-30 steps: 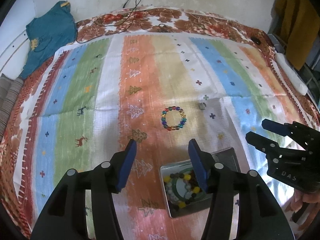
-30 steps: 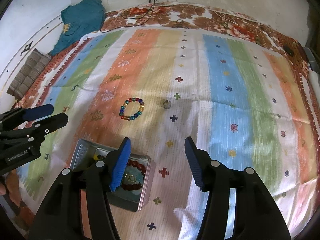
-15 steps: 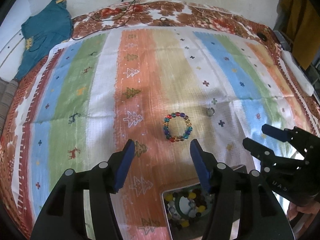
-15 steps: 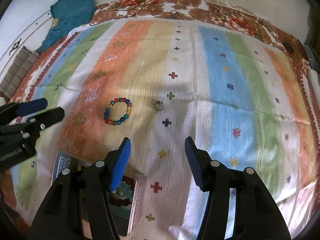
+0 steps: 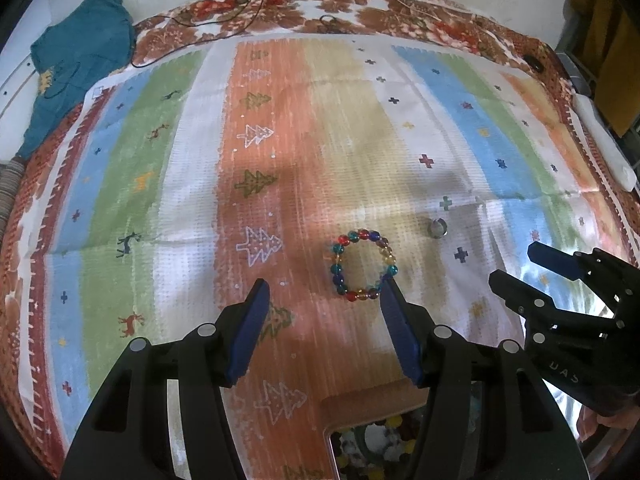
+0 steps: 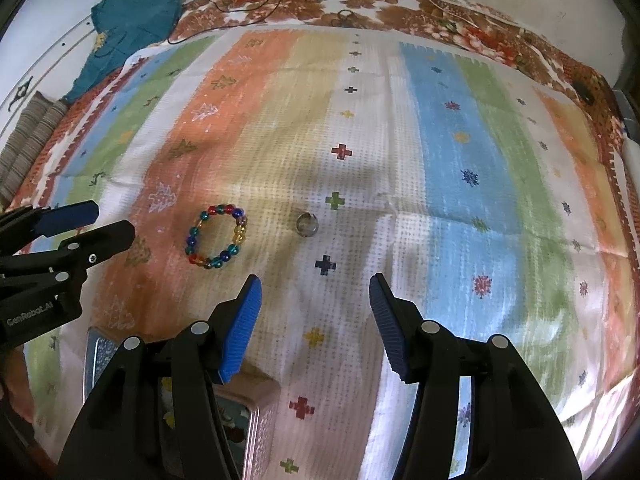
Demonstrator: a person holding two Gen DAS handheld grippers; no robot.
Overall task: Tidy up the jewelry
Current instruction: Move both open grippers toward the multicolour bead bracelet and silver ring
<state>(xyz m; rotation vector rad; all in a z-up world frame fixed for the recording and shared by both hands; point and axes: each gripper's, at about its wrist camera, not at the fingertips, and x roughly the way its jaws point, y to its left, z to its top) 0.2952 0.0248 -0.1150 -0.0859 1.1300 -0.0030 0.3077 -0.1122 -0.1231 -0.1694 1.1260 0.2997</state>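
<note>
Striped cloth (image 5: 192, 184) bears bracelet (image 5: 363, 266), ring (image 5: 437, 227)

A beaded bracelet (image 5: 363, 265) of red, blue, teal and amber glass-like beads lies flat as a closed ring on the orange stripe of the striped cloth (image 5: 192, 184). A small silvery ring (image 5: 436, 227) rests apart to its right, on the pale stripe. Nearer the cameras, an open metal tin (image 5: 362, 402) holds more beaded pieces, yellow and dark ones among them
</note>
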